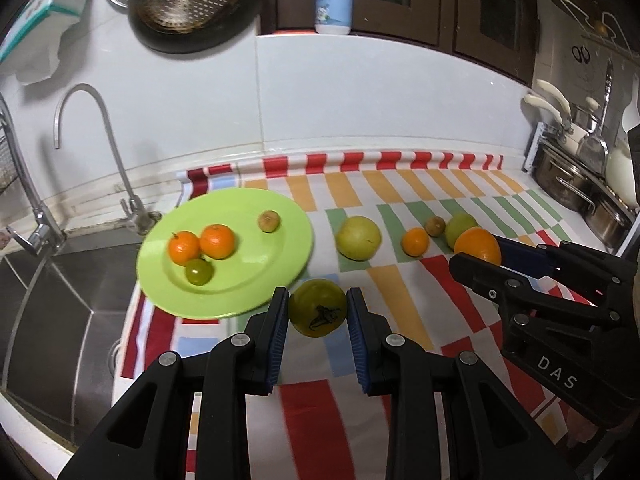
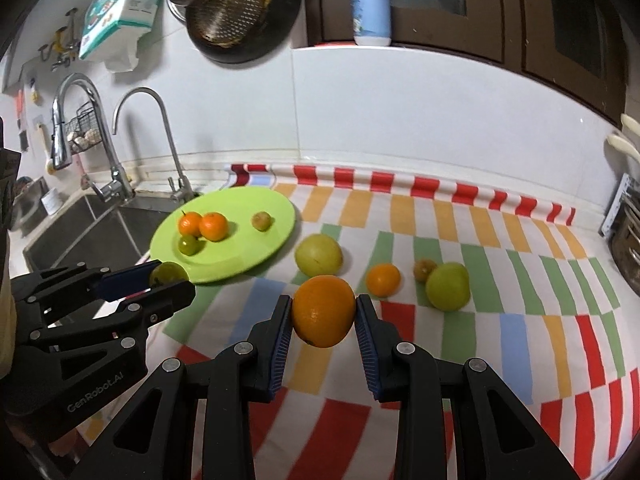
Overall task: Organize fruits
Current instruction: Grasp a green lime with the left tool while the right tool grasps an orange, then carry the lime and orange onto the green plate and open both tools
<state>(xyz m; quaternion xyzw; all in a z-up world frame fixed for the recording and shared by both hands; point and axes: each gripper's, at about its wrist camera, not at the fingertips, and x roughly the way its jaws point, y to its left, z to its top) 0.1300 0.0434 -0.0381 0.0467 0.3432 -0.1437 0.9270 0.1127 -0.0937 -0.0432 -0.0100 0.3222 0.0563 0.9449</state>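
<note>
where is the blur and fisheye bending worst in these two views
Left wrist view: the striped cloth smears near the bottom edge, the wall tiles bow, and the green fruit in the left gripper stays fairly sharp. Right wrist view: the orange is crisp, the cloth's back edge curves, the corners go dark.

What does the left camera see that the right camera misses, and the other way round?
Only the left view shows steel pots by the wall. Only the right view shows a wire basket above the sink. Both show the green plate with four small fruits, the left hand-held gripper clamping a green fruit, and the right hand-held gripper clamping an orange.
</note>
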